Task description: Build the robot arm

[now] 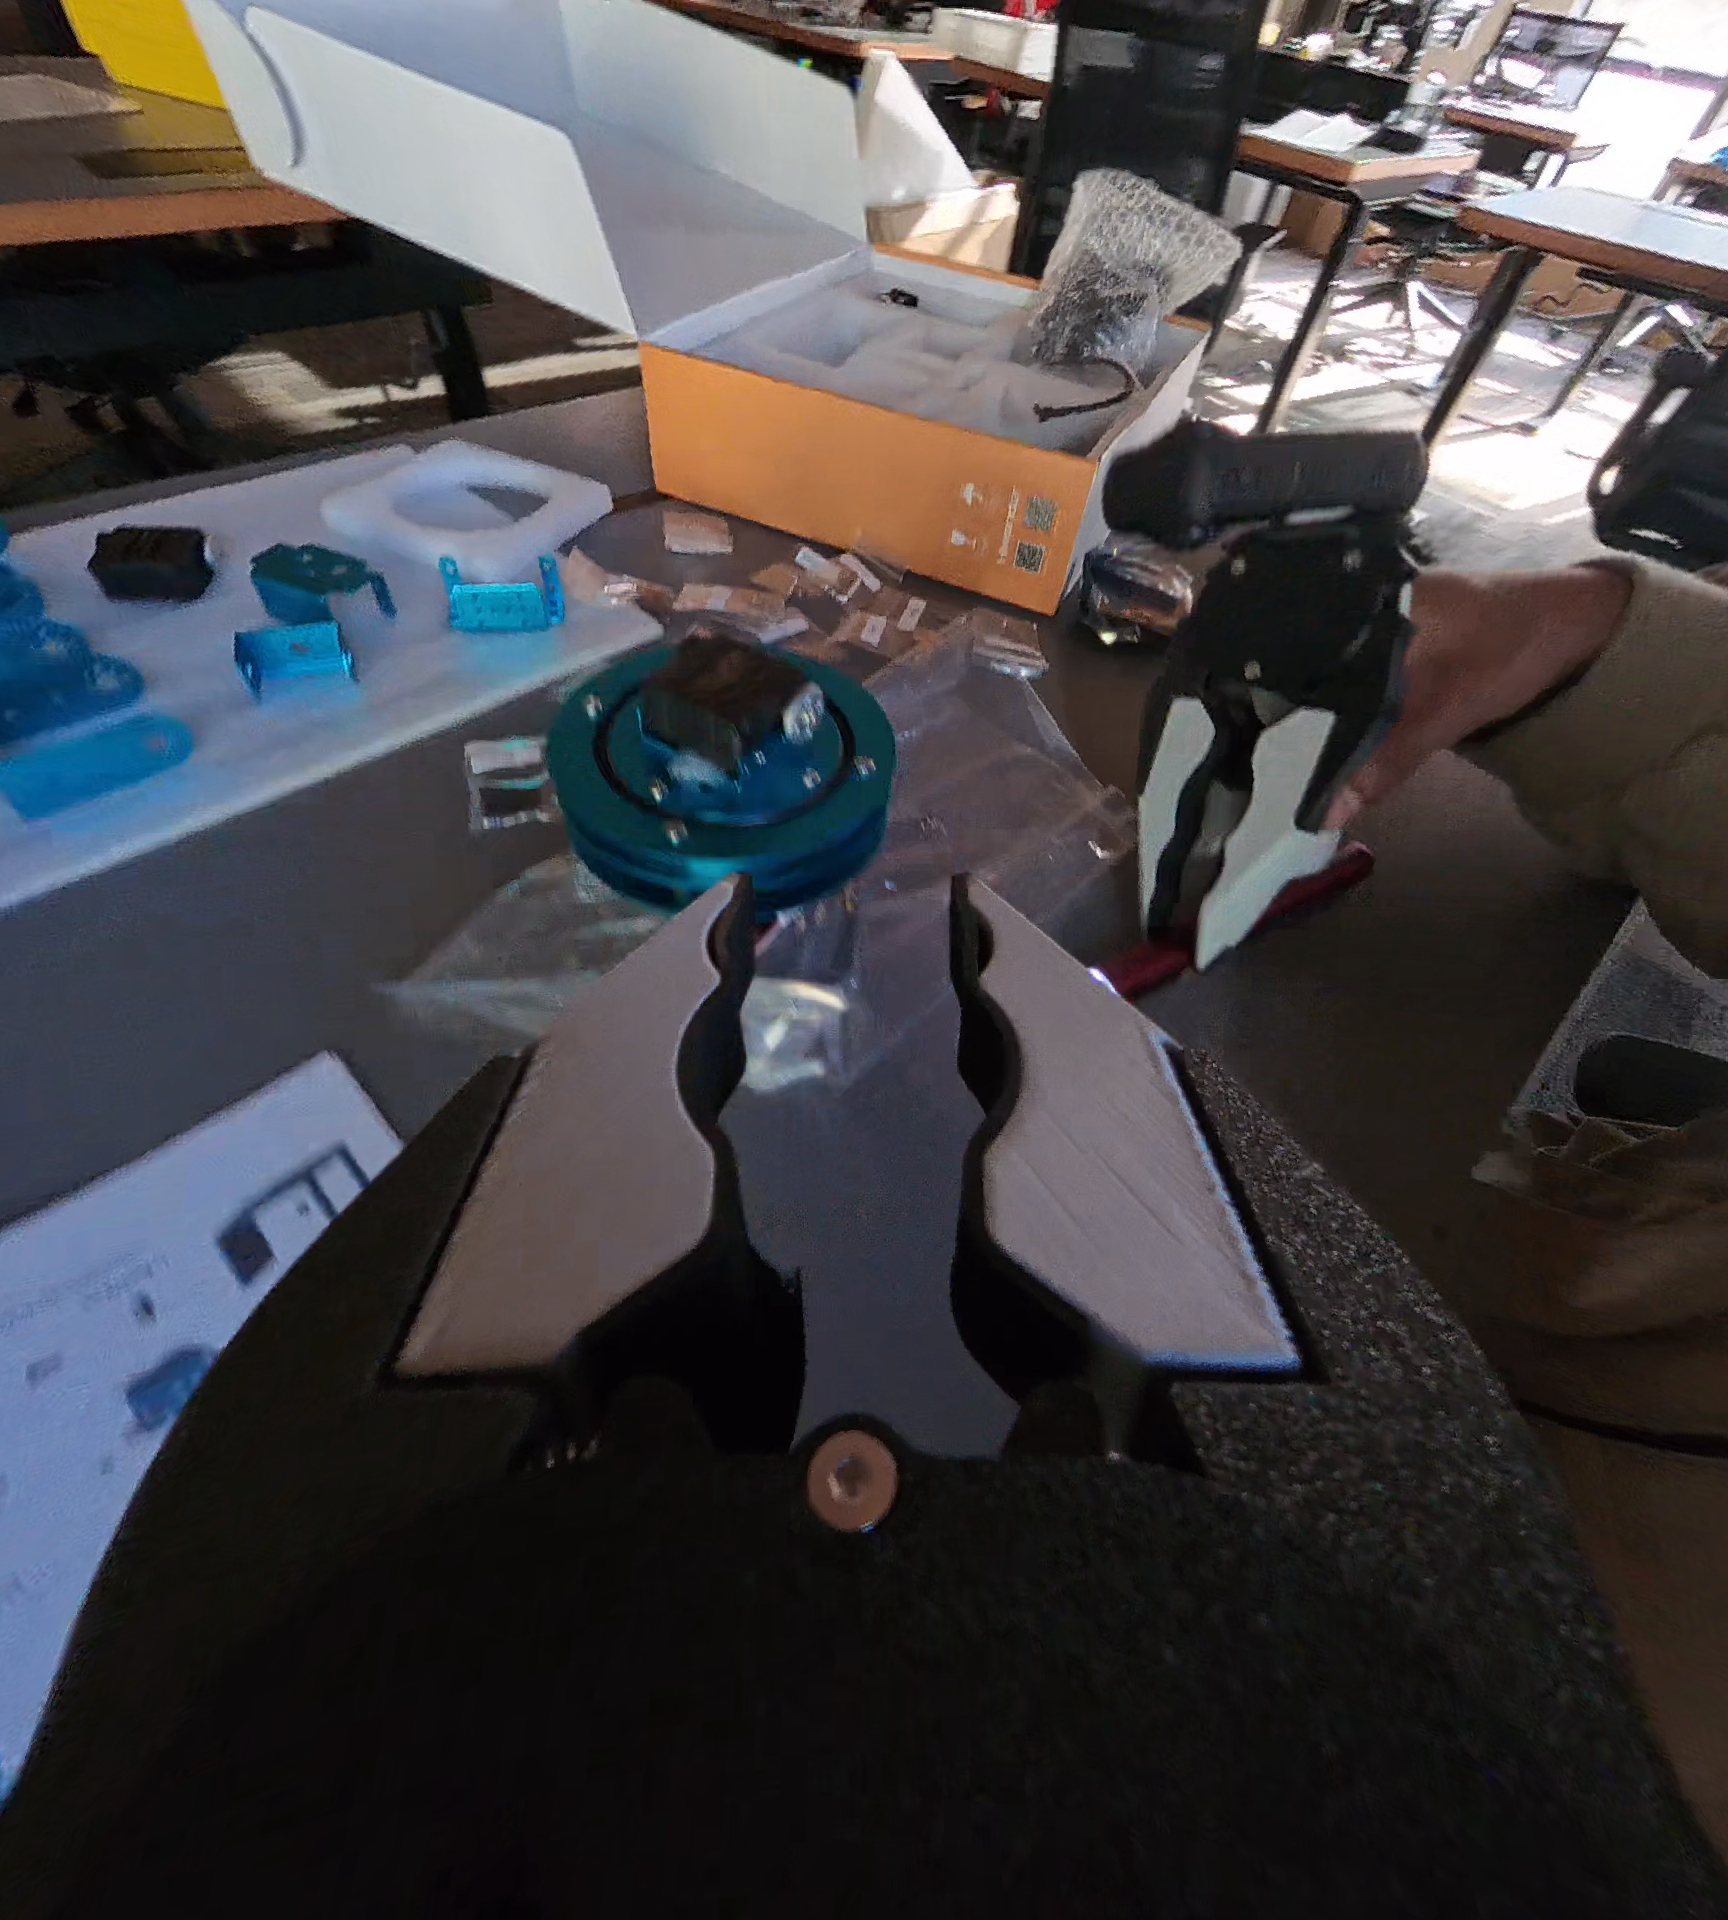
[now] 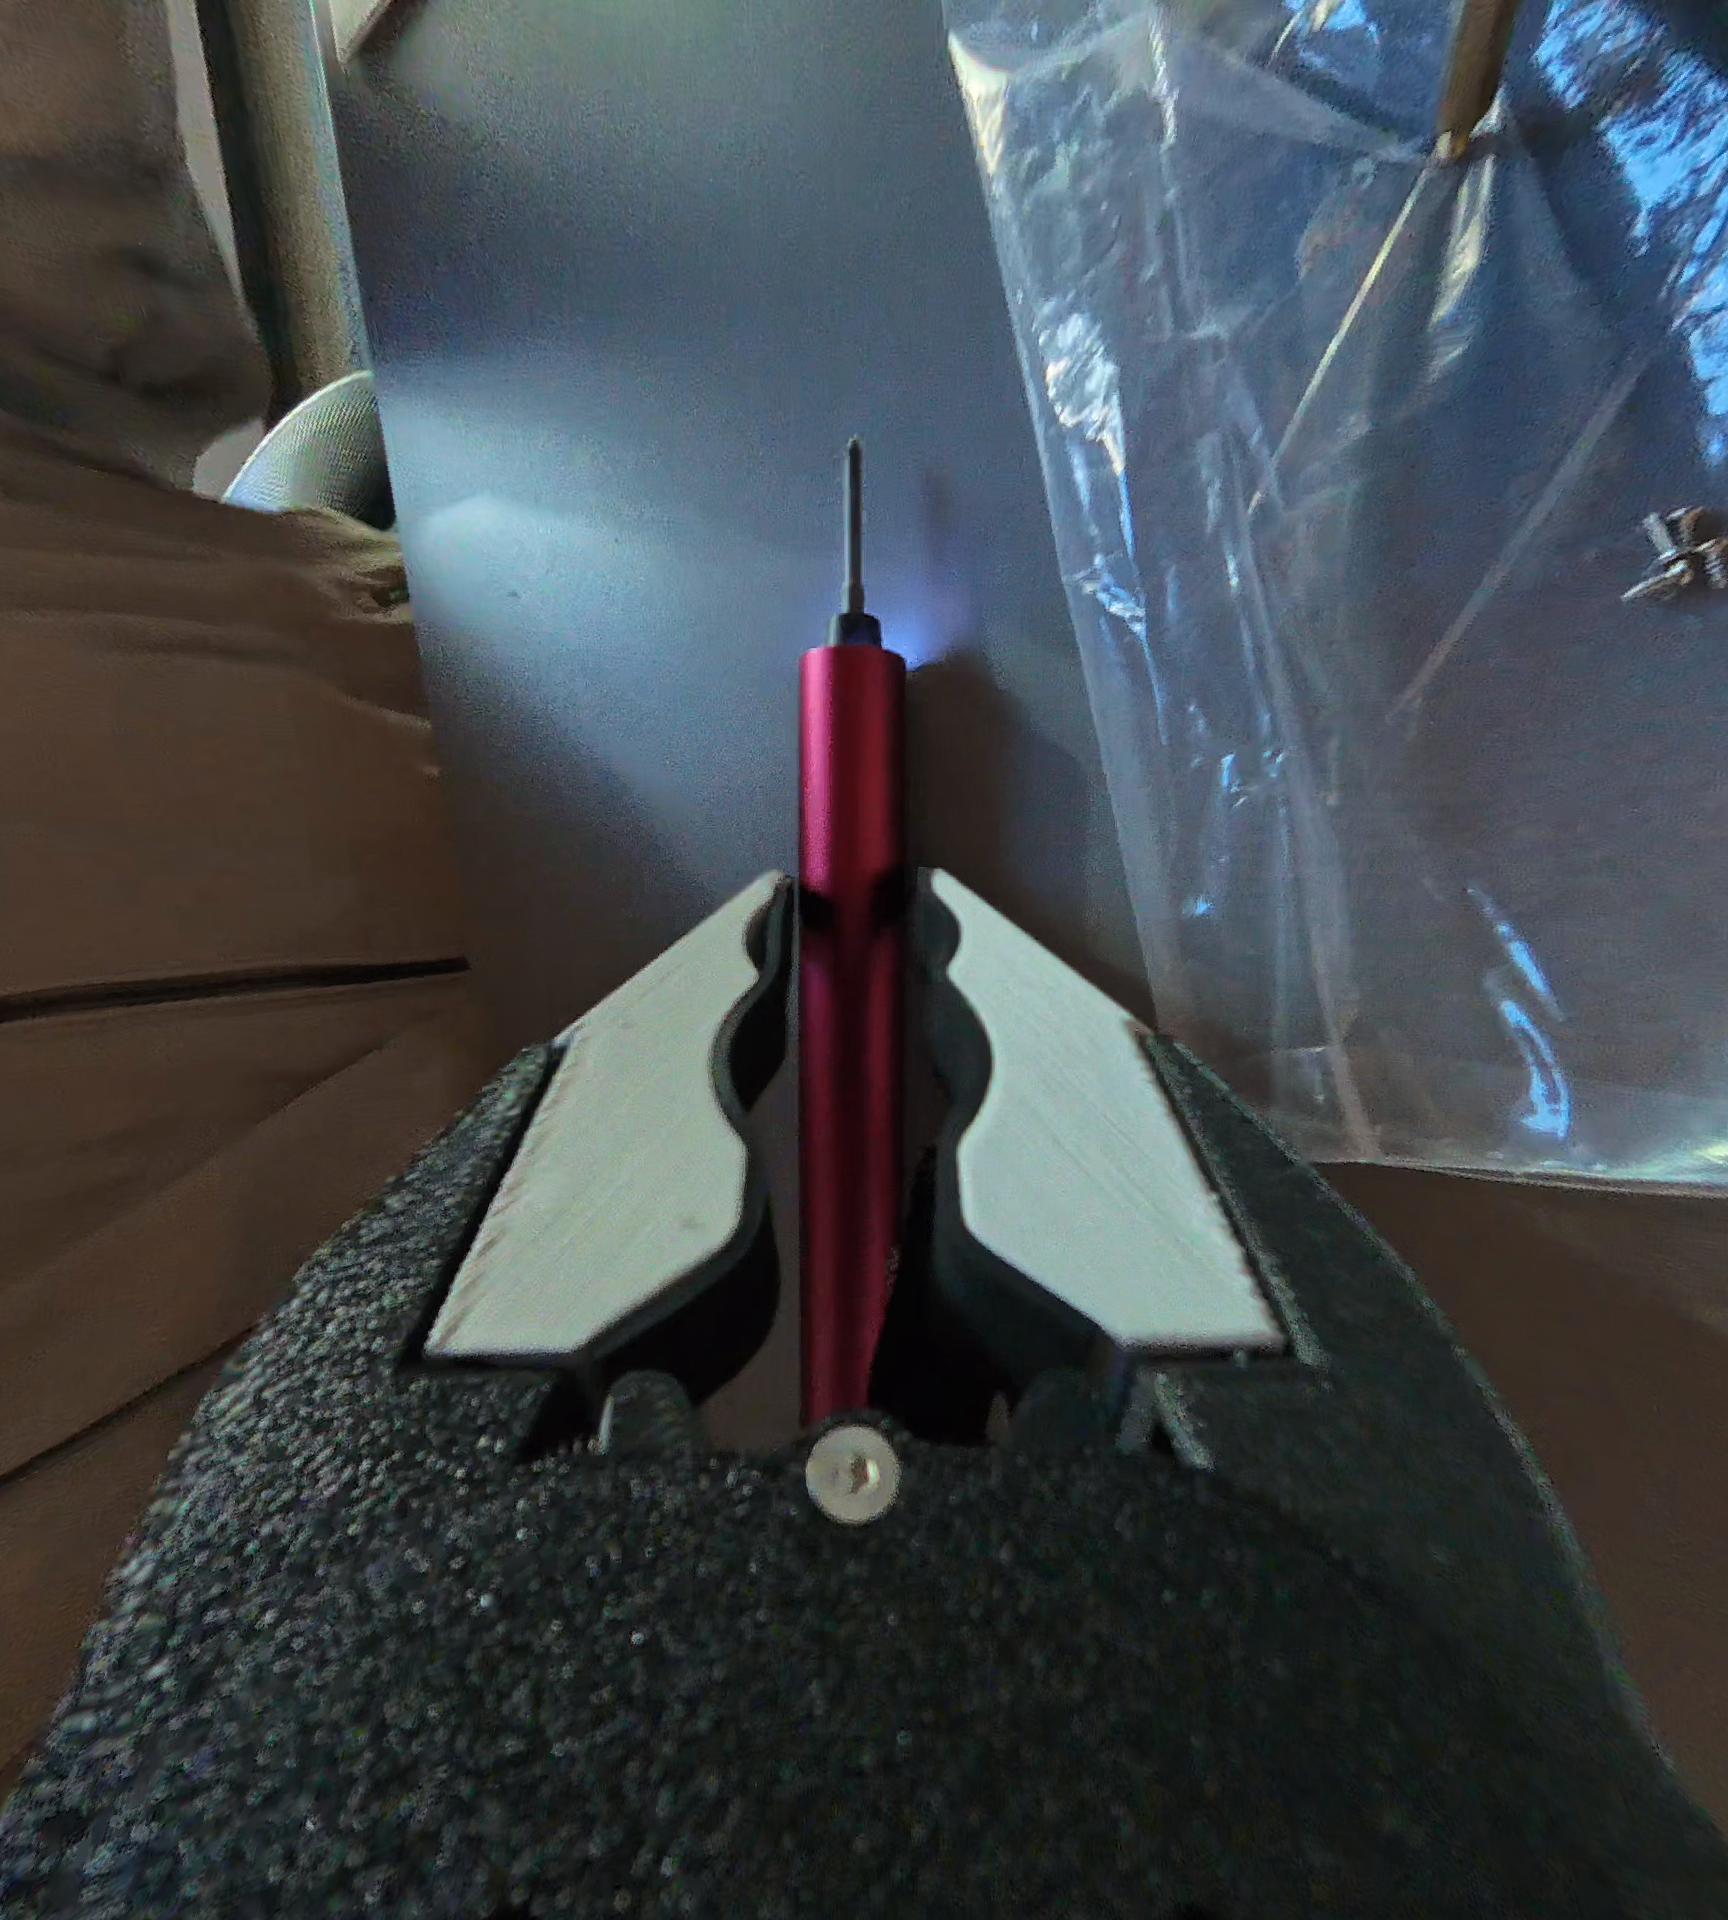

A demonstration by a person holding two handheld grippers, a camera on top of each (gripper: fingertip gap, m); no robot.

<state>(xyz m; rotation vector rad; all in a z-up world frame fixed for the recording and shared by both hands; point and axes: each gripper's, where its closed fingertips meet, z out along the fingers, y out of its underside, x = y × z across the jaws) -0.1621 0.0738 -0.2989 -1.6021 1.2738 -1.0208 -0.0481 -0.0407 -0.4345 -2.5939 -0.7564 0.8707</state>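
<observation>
My left gripper (image 1: 847, 894) is open and empty, just short of a round blue metal base (image 1: 720, 774) with a black block (image 1: 720, 691) mounted on top. Clear plastic bags (image 1: 798, 997) lie under and between my fingers. My right gripper (image 2: 849, 894) is shut on a red screwdriver (image 2: 847, 821), whose thin dark bit points forward over the grey table. In the left wrist view the right gripper (image 1: 1244, 914) stands to the right, tips down at the table, with the red screwdriver (image 1: 1161, 961) lying along the surface under it.
A white foam sheet (image 1: 216, 727) with several blue brackets and a black block lies at the left. An open orange box (image 1: 870, 468) stands behind. Printed paper (image 1: 91, 1299) lies at front left. A clear bag with screws (image 2: 1681, 561) lies right of the screwdriver. A person's sleeve (image 1: 1691, 727) is at right. One gripper's finger ends stand about 20 centimetres off the other's.
</observation>
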